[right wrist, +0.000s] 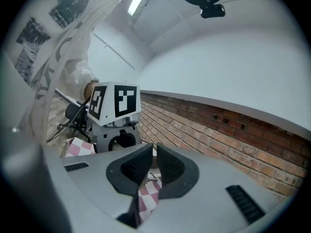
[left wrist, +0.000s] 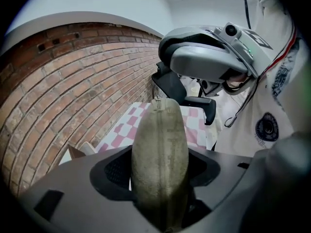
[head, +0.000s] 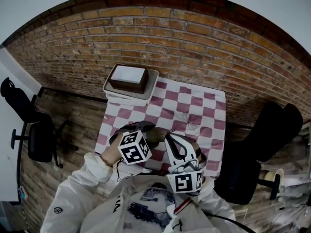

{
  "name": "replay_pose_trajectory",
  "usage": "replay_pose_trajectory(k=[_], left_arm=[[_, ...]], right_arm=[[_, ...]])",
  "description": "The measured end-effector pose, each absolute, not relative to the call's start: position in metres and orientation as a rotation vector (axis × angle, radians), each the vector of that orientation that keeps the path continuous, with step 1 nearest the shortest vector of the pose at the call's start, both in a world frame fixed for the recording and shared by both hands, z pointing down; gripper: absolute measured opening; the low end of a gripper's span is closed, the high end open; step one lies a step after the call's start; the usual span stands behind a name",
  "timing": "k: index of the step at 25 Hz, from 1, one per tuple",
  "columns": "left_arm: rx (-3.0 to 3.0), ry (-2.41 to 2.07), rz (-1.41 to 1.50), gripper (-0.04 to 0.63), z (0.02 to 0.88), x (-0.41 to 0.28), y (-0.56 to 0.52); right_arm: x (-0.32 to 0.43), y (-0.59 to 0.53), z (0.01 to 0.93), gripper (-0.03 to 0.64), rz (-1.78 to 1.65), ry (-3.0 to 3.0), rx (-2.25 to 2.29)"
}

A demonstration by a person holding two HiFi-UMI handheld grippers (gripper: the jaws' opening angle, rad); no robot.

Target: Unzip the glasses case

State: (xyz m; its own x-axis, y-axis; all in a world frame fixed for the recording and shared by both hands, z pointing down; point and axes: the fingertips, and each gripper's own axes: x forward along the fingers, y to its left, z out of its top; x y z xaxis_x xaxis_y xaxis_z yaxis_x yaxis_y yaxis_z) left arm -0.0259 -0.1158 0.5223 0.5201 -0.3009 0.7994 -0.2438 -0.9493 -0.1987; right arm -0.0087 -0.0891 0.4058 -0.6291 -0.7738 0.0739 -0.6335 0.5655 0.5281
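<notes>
Olive oval glasses case [left wrist: 160, 159], upright, zipped shut

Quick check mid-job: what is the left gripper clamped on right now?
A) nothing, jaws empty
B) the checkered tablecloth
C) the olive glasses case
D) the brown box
C: in the left gripper view the olive glasses case stands between the jaws of the left gripper, pressed from both sides; the brown box sits apart at the far end of the checkered tablecloth.
</notes>
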Motion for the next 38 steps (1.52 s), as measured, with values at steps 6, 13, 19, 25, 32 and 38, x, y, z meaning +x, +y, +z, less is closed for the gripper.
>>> replay_pose_trajectory(k=[6, 13, 19, 25, 32, 38], left_arm=[[-2.773, 0.586, -1.303, 0.292, 0.518, -0.040, -0.126], [-2.904, 0.731, -1.073, 0.291, 0.503, -0.049, -0.135], [-3.025, 0.894, -0.764, 0.293, 0.481, -0.055, -0.140], [-3.028, 1.096, -0.514, 0.293, 0.463, -0.064, -0.143], [-3.017, 1.257, -0.326, 0.293, 0.447, -0.076, -0.146], [-2.960, 1.366, -0.154, 0.293, 0.431, -0.092, -0.147]], right_arm=[[-0.006, -0.099, 0.401, 0.018, -0.450, -2.539, 1.253], [-0.002, -0.110, 0.384, 0.018, -0.263, -2.673, 1.495], [0.007, -0.111, 0.399, 0.017, -0.133, -2.641, 1.532], [0.015, -0.112, 0.405, 0.014, -0.038, -2.635, 1.575], [0.027, -0.116, 0.401, 0.012, 0.010, -2.631, 1.659], [0.032, -0.118, 0.399, 0.011, 0.022, -2.631, 1.698]])
